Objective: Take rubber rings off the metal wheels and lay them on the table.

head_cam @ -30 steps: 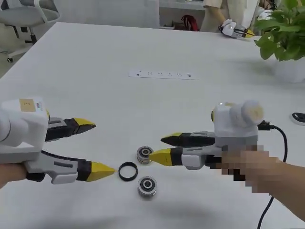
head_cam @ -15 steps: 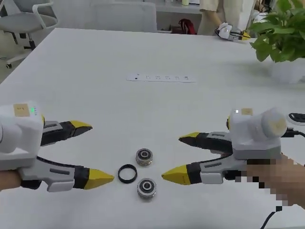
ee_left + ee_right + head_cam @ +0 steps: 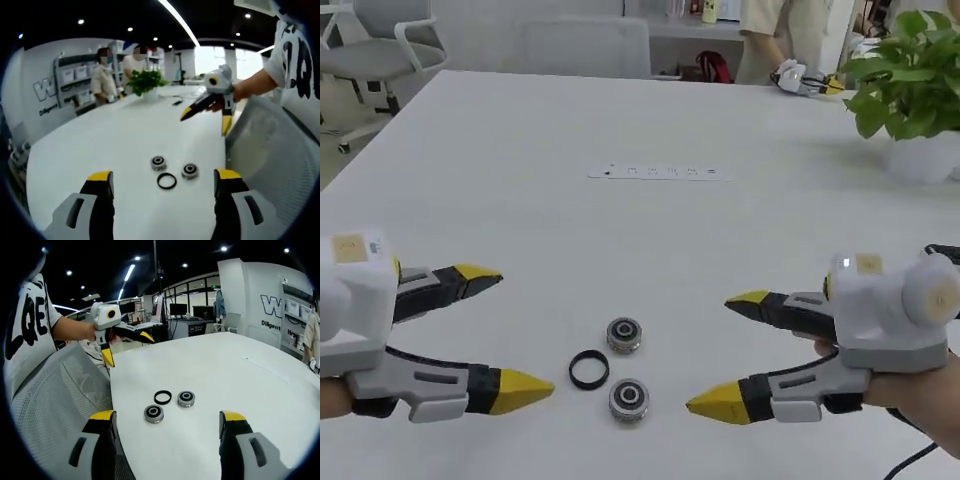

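One black rubber ring (image 3: 588, 369) lies flat and loose on the white table (image 3: 620, 240), close to its near edge. It sits just beside two metal wheels: the far wheel (image 3: 624, 334) at its 2 o'clock and the near wheel (image 3: 629, 398) at its 4 o'clock, apart from both. Whether either wheel carries a ring of its own is too small to tell. In the head view the left gripper (image 3: 510, 330) hovers at the ring's 9 o'clock, claw spread wide and holding nothing, its lower yellow tip aimed at the ring across open tabletop. The right gripper (image 3: 722, 352) hovers at 3 o'clock, claw likewise wide apart and holding nothing; from that side the two wheels stand between its tips and the ring. Well beyond, at 12 o'clock, a white power strip (image 3: 660, 172) lies flat on the table. At 2 o'clock a leafy plant (image 3: 905, 80) stands by the far corner. Another gripper (image 3: 805, 76) rests at the far edge around 1 o'clock, with a person (image 3: 790, 30) standing behind it, and a grey chair (image 3: 390, 35) stands off the table at 11 o'clock.
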`<state>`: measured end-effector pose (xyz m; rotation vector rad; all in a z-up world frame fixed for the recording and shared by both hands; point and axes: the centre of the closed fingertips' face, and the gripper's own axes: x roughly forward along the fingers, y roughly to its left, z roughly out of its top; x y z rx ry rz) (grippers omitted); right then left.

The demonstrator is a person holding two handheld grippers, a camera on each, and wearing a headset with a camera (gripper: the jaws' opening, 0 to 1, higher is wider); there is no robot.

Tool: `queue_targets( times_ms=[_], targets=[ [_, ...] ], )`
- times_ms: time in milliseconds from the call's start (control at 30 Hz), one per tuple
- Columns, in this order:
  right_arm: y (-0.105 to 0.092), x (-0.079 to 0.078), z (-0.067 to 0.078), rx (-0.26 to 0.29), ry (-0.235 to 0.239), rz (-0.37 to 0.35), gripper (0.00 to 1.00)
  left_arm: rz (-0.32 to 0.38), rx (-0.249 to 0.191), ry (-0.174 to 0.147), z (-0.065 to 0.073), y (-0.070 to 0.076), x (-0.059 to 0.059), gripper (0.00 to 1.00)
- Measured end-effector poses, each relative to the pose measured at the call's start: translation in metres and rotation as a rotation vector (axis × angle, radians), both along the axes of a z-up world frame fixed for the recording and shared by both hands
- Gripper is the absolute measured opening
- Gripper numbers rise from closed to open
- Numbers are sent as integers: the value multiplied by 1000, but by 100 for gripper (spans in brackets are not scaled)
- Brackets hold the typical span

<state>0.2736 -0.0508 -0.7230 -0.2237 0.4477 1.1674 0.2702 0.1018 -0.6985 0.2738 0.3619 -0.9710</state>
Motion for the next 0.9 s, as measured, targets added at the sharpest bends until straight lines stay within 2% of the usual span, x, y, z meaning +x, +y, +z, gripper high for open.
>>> queue_targets(
  times_ms=[300, 533, 900],
  targets=[
    [-13, 0, -3, 9, 13, -47, 84, 16, 10, -12, 0, 6, -3, 87],
    [-18, 2, -3, 16, 14, -72, 86, 33, 9, 1, -4, 10, -5, 89],
    [-21, -4, -12, -16, 19, -63, 87, 57, -1, 6, -4, 14, -5, 90]
  ],
)
